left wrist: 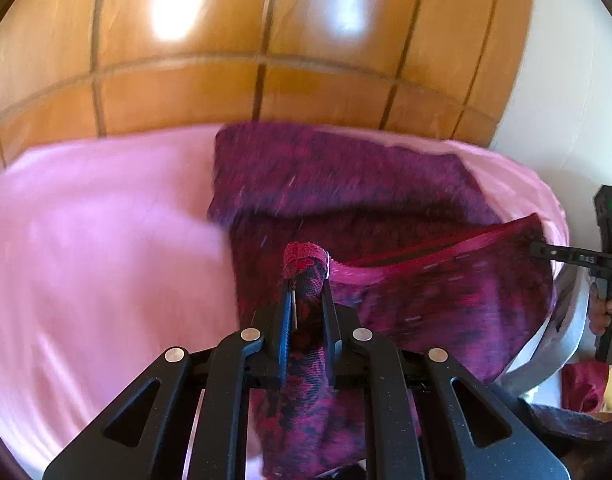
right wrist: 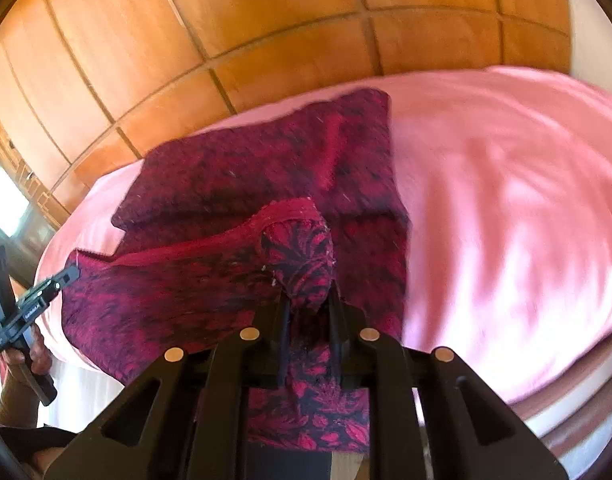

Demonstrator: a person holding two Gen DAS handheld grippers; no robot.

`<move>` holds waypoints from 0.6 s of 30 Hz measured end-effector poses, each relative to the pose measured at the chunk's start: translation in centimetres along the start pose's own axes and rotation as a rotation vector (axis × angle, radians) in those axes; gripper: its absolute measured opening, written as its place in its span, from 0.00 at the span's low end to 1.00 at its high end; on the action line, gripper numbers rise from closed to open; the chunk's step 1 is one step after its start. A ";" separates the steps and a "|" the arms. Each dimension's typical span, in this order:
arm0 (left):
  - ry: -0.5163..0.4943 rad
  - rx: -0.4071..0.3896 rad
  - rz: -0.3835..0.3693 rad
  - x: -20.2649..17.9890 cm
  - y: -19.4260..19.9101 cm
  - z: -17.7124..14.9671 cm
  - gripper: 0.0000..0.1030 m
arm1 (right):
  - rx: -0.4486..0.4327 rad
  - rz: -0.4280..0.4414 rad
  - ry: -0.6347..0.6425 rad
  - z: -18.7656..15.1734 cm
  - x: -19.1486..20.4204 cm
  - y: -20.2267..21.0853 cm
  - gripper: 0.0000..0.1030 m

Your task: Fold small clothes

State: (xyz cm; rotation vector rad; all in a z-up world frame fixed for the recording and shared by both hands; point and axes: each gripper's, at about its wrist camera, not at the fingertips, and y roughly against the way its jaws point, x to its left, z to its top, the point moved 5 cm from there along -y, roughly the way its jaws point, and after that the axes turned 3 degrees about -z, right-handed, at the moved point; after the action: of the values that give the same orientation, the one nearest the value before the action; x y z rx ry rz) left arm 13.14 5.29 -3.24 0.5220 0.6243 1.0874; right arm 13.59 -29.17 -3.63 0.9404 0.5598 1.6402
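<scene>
Left wrist view shows the left gripper (left wrist: 306, 280) clamped on a bunched corner of the dark red and black patterned garment (left wrist: 346, 184), its two black fingers (left wrist: 284, 312) pressed against the cloth from both sides. The garment is partly lifted at its near edge, where a pink hem band runs between the two held corners, while its far part lies on the pink bedsheet (left wrist: 98, 232) toward the bed's far edge, close to the glossy wooden panelled headboard (left wrist: 226, 40). Right wrist view shows the right gripper (right wrist: 308, 300) likewise closed on a rolled wad of the same garment (right wrist: 266, 168), with bare sheet (right wrist: 506, 200) spreading to the bed's right side. Both frames are motion-blurred.
</scene>
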 end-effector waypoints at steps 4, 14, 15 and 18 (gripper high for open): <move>0.047 0.013 -0.051 0.0 1.0 -0.3 0.12 | 0.022 -0.008 -0.022 -0.5 -0.1 -0.3 0.14; 0.076 0.089 0.099 2.6 -5.8 2.9 0.14 | 0.034 -0.181 0.004 1.7 -0.7 -5.0 0.23; 0.078 0.088 0.097 2.6 -5.8 2.7 0.18 | 0.039 -0.196 0.017 1.7 -0.7 -5.0 0.31; 0.107 0.084 -0.011 2.2 -4.1 2.0 0.53 | 0.005 -0.176 0.035 2.0 -0.4 -3.5 0.46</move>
State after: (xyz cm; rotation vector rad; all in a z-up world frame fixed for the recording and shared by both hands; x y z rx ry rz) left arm 17.88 5.65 -5.01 0.5344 0.7685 1.0876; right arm 17.27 -28.76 -5.23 0.8429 0.6525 1.5007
